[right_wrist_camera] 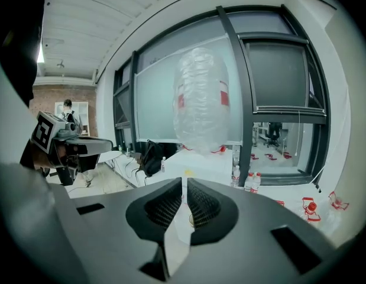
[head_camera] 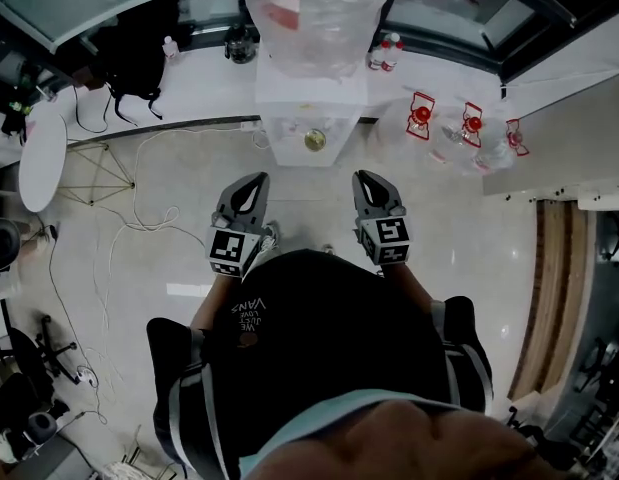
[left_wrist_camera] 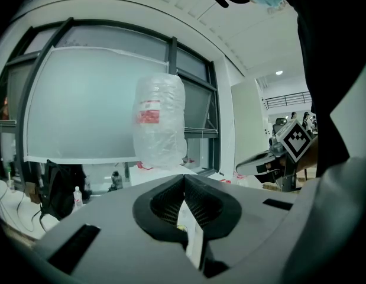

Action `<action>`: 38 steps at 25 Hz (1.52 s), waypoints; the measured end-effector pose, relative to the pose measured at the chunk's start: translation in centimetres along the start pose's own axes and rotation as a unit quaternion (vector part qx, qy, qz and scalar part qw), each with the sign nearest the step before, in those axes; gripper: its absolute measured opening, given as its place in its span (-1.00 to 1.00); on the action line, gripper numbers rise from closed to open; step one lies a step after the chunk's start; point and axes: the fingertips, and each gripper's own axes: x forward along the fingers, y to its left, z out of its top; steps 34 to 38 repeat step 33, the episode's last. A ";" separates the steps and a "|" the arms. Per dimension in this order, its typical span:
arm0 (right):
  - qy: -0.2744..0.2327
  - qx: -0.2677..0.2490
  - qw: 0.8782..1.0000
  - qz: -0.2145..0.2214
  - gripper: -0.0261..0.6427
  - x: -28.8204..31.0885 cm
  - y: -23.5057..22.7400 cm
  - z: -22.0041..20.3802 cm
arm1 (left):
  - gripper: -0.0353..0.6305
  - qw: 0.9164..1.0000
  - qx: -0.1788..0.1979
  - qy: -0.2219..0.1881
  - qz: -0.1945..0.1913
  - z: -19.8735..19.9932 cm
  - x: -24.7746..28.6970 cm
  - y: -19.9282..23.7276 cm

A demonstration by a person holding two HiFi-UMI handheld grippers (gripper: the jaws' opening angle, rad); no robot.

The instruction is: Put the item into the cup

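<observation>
I see no cup and no loose item that I can make out. A white water dispenser (head_camera: pixel 311 118) stands straight ahead, with a large clear bottle (head_camera: pixel 314 13) on top of it and a small yellowish round part (head_camera: pixel 314 140) on it. My left gripper (head_camera: pixel 251 190) and right gripper (head_camera: pixel 374 190) are held side by side just short of the dispenser and point at it. In the left gripper view the left gripper (left_wrist_camera: pixel 184 179) is shut and holds nothing. In the right gripper view the right gripper (right_wrist_camera: pixel 184 182) shows only a thin slit between its jaws, with nothing in it.
A black backpack (head_camera: pixel 139 53) and small bottles (head_camera: pixel 385 53) sit on the white ledge under the windows. Clear jugs with red caps (head_camera: pixel 421 118) lie to the right of the dispenser. Cables (head_camera: pixel 139 208) trail over the floor at left, next to a round white table (head_camera: pixel 41 158).
</observation>
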 end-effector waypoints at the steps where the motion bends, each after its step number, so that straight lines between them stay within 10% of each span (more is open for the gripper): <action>1: 0.001 0.002 1.000 0.002 -0.75 0.0 0.1 0.0 | -0.83 1.000 0.001 0.001 0.001 -0.1 -0.1 0.0; 38: -0.008 0.011 1.000 -0.002 -0.78 1.4 0.2 0.3 | -0.83 1.000 -0.009 -0.007 -0.009 -0.6 1.0 -0.2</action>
